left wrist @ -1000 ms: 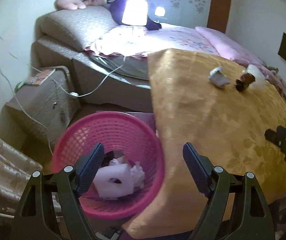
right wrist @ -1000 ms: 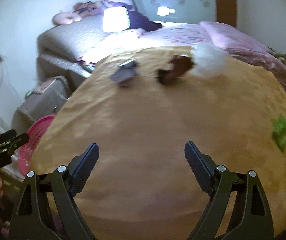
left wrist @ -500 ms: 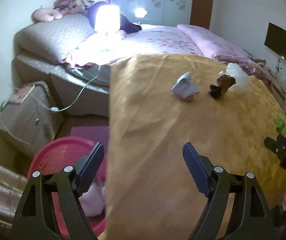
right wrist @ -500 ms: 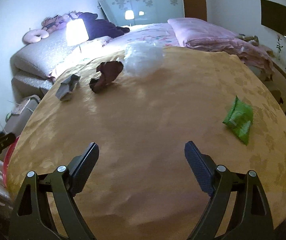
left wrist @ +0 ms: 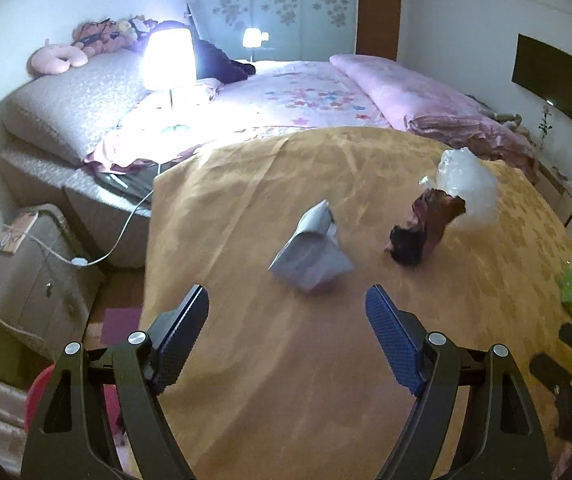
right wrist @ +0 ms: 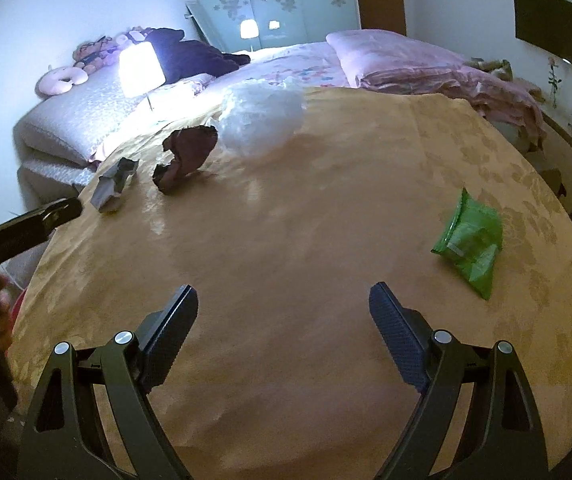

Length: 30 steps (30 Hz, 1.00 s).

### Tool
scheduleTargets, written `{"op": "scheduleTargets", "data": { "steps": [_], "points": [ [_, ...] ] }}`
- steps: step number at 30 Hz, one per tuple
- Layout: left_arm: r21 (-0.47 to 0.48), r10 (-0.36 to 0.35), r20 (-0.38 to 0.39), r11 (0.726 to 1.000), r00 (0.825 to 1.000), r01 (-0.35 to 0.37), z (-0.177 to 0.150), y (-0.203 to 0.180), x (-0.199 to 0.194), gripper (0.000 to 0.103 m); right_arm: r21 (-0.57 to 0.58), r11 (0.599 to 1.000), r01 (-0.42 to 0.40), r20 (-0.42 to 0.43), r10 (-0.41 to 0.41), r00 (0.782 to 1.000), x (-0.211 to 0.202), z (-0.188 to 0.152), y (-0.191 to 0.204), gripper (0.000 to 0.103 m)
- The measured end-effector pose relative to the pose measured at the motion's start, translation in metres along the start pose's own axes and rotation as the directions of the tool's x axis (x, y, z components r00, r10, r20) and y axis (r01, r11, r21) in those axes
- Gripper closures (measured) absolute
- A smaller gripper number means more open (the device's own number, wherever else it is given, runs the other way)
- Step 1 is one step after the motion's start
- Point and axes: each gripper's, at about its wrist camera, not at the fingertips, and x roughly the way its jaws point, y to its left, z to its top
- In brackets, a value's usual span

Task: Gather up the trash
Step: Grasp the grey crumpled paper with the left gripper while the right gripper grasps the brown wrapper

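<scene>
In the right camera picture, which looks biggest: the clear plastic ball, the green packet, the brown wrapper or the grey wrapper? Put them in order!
1. Clear plastic ball.
2. Green packet, though it lies nearer the camera, so that may flatter it.
3. Brown wrapper.
4. Grey wrapper, smallest.

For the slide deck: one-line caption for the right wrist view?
Open right gripper above gold tablecloth; green packet, grey wrapper, brown wrapper, clear plastic bag uncollected.
</scene>
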Motion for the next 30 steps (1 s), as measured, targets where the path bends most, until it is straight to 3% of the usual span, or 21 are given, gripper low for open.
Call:
{"op": "scheduleTargets", "data": {
  "steps": [8, 13, 16, 25, 30],
  "points": [
    [0.04, 0.028, -0.034, 0.999, 0.999, -0.027, 0.015, -0.007, 0.033, 0.025, 0.015, 1.0, -0.006, -0.012, 0.006, 1.0, 0.005, 0.0, -0.008, 0.018],
    [0.034, -0.015, -0.071, 0.999, 0.997, 0.017, 0.019, -0.006, 0.045, 0.026, 0.01, 1.0, -0.003, -0.013, 0.003, 1.0, 0.007, 0.001, -0.009, 0.018],
    [0.043, -0.041, -0.097, 0.998, 0.994, 0.046, 0.019, -0.007, 0.05, 0.048, 0.009, 1.0, -0.004, -0.014, 0.004, 1.0, 0.007, 0.0, -0.009, 0.018],
    [0.041, -0.065, -0.099, 0.997, 0.993, 0.07, 0.007, -0.007, 0.036, 0.048, -0.028, 0.999, -0.018, -0.02, 0.017, 1.0, 0.01, 0.005, 0.002, 0.018],
    [0.047, -0.035, -0.105, 0.998, 0.994, 0.04, -0.011, -0.008, 0.016, 0.048, -0.061, 0.997, -0.04, -0.024, 0.039, 0.999, 0.017, 0.017, 0.018, 0.019]
  ]
}}
